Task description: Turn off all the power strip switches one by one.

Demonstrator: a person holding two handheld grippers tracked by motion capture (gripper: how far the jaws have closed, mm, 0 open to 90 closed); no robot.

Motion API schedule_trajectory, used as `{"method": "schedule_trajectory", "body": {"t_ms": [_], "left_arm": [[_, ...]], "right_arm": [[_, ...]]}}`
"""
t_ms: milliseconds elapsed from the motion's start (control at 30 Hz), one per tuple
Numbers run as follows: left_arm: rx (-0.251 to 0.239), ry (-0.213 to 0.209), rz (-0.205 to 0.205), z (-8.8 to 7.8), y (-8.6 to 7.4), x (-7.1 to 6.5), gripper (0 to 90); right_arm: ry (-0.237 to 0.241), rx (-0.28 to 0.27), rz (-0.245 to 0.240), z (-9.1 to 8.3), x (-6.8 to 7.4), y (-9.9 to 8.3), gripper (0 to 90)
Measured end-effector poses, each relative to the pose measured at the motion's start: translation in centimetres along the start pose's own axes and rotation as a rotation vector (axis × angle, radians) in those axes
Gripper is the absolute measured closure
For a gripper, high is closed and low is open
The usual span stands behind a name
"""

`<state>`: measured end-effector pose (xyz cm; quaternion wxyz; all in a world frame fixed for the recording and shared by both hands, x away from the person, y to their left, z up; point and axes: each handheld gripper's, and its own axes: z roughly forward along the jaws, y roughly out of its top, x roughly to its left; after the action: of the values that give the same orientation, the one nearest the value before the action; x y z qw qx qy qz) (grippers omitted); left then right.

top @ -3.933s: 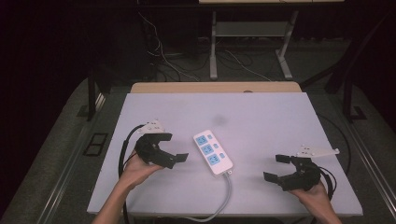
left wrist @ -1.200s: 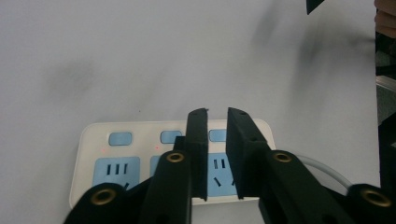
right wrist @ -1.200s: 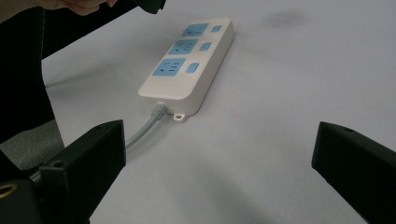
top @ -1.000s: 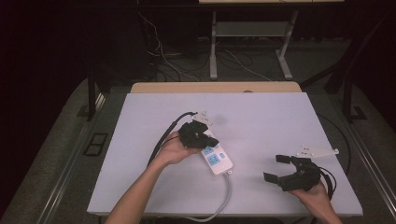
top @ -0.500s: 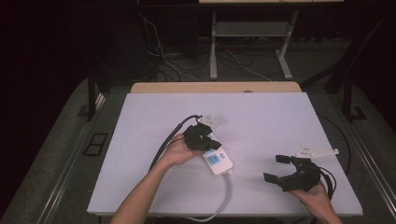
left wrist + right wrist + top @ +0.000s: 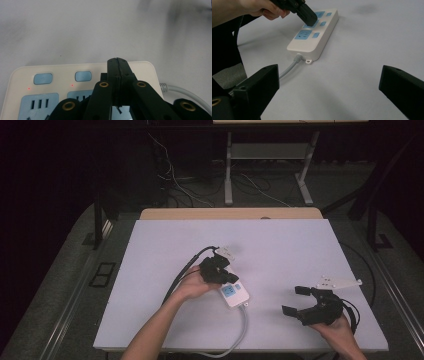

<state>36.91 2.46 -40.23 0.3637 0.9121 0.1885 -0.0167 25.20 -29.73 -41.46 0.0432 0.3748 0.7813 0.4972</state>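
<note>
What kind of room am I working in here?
Probably a lab or test workspace: a plain white table holding just a power strip, loose cables on grey carpet behind it, and a metal desk frame further back.

Table (image 6: 300,250) was pale lilac-white, plain, with a tan wood strip along its far edge. Power strip (image 6: 313,37) was cream-white; its sockets (image 6: 37,106) and switch buttons (image 6: 43,78) were light blue, a tiny red dot below each button. Its cord (image 6: 287,68) was light grey. Left hand-held gripper (image 6: 117,75) was black with brass-coloured rivets; right hand-held gripper (image 6: 300,302) was black too, with a pale grey plate on top. Floor around the table was dark grey carpet.
</note>
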Motion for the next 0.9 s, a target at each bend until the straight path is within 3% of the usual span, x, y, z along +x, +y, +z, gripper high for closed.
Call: {"method": "schedule_trajectory", "body": {"t_ms": [600,767,900], "left_arm": [[0.03,-0.011,0.015,1.6,0.0,-0.4,89.2],[0.021,-0.032,-0.007,1.7,-0.2,-0.2,89.3],[0.019,-0.027,0.01,1.7,-0.2,-0.3,89.4]], "right_arm": [[0.003,0.005,-0.003,0.1,0.0,0.0,2.7],[0.002,0.005,-0.006,0.1,0.0,0.0,2.7],[0.002,0.007,-0.007,0.1,0.1,0.0,2.7]]}}
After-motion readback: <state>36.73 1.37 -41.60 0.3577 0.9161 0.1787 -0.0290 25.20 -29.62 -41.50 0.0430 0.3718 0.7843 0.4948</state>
